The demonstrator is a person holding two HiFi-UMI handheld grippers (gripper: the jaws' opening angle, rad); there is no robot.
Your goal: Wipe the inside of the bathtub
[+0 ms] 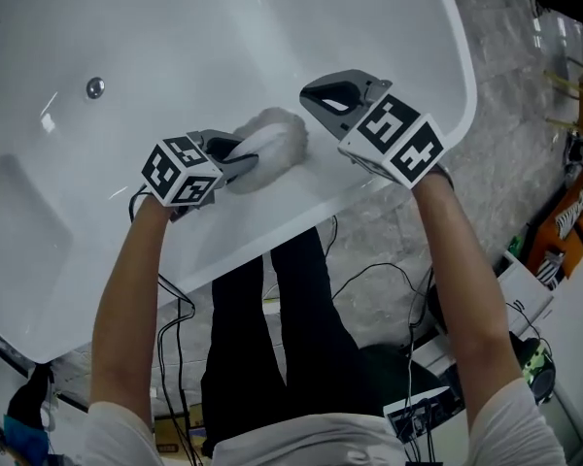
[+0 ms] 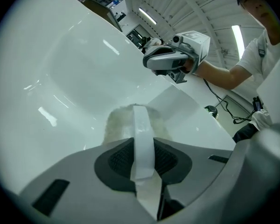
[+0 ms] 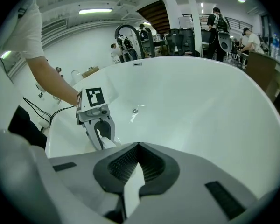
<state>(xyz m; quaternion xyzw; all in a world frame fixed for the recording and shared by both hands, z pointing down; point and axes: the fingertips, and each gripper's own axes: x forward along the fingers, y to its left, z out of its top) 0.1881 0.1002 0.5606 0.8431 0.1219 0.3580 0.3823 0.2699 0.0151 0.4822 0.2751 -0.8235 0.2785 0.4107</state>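
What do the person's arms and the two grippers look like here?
The left gripper and right gripper are grey shells with black ribbed jaw pads; each carries a cube of black-and-white square markers. Black cables hang from them. The arms are bare below white short sleeves.

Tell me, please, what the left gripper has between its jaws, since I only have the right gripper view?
Observer: A fluffy white pad; the left gripper is shut on its white strap.
Operator: Thank you. Where does the pad sit?
Observer: In the head view it lies on the inner wall of the bathtub, on the person's side.
Operator: And how near is my right gripper?
Observer: The left gripper view shows it close beside the pad, clearly apart from it.
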